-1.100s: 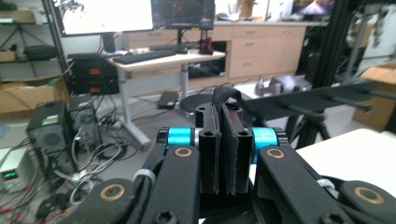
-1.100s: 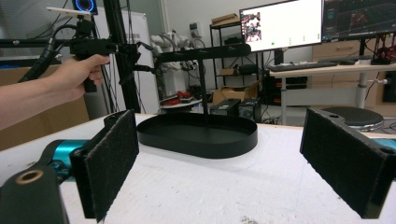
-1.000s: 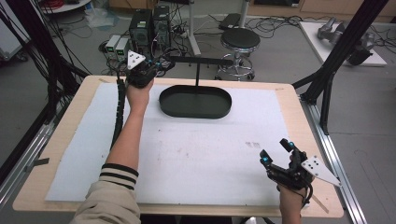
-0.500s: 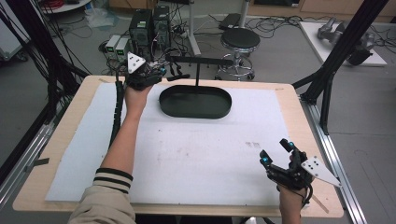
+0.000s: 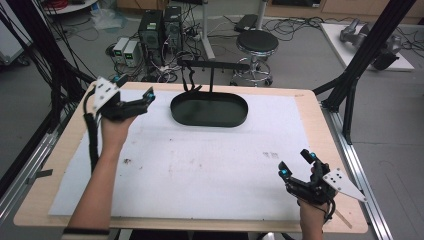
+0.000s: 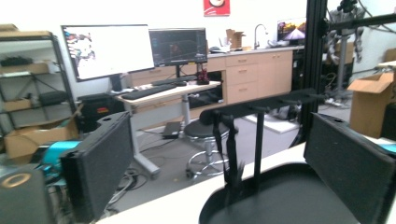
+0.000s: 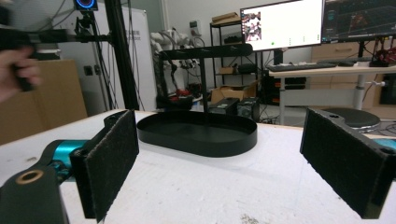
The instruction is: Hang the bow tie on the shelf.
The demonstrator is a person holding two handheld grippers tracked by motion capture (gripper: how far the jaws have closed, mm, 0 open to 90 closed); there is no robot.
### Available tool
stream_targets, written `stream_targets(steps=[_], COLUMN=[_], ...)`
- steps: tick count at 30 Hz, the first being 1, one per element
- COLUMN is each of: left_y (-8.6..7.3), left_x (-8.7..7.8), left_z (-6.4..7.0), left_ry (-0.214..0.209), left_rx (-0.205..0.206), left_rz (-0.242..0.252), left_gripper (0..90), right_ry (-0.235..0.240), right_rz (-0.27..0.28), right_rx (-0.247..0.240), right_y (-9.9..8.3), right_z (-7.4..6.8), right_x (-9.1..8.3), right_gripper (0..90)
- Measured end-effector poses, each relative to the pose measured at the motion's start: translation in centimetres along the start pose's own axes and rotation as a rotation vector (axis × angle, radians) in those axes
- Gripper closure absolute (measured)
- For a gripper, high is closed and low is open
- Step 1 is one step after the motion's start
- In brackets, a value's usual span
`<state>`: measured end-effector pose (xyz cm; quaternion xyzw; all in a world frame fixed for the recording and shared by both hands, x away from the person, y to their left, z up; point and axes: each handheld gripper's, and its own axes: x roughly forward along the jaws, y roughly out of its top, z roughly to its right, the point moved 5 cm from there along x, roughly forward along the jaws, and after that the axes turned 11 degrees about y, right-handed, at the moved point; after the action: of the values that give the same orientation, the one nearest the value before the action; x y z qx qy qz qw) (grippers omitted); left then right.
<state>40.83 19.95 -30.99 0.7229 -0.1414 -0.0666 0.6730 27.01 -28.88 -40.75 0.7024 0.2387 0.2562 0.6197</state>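
I note the bench (image 5: pixel 310 107) spans the frame, white sheet (image 5: pixel 210 165) over it. The black tray (image 5: pixel 209 109) with its stand sits upper centre. My left gripper (image 5: pixel 142 99), upper left, just beside the tray, jaws spread, empty. My right gripper (image 5: pixel 296 165), lower right, jaws spread, empty.

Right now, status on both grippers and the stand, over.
Left gripper open, raised beside the black tray. Right gripper open, near table corner. Black strap hanging on the stand's crossbar. Nothing between.
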Motion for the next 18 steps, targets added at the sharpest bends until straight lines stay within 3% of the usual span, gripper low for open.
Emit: stream_targets(steps=[4, 8, 14, 18], left_y=[-0.3, -0.7, -2.5, -4.9], left_x=[-5.2, -9.6, -14.8, -16.7], left_z=[-1.0, -2.8, -5.2, -5.9], left_ry=[-0.003, 0.012, 0.115, 0.162], left_rx=[0.022, -0.001, 0.0, -0.004], left_rz=[-0.003, 0.002, 0.017, 0.021], left_gripper=[7.8, 7.8, 7.8, 7.8], right_ry=[-0.014, -0.029, -0.041, -0.05], right_rz=[-0.001, -0.006, -0.022, -0.035], right_rx=[-0.004, -0.012, -0.031, -0.054], right_y=[0.0, 0.1, 0.2, 0.0], right_z=[0.1, 0.1, -0.1, -0.2], right_x=[-0.3, -0.5, -0.5, -0.4], right_gripper=[10.7, 10.7, 10.7, 10.7])
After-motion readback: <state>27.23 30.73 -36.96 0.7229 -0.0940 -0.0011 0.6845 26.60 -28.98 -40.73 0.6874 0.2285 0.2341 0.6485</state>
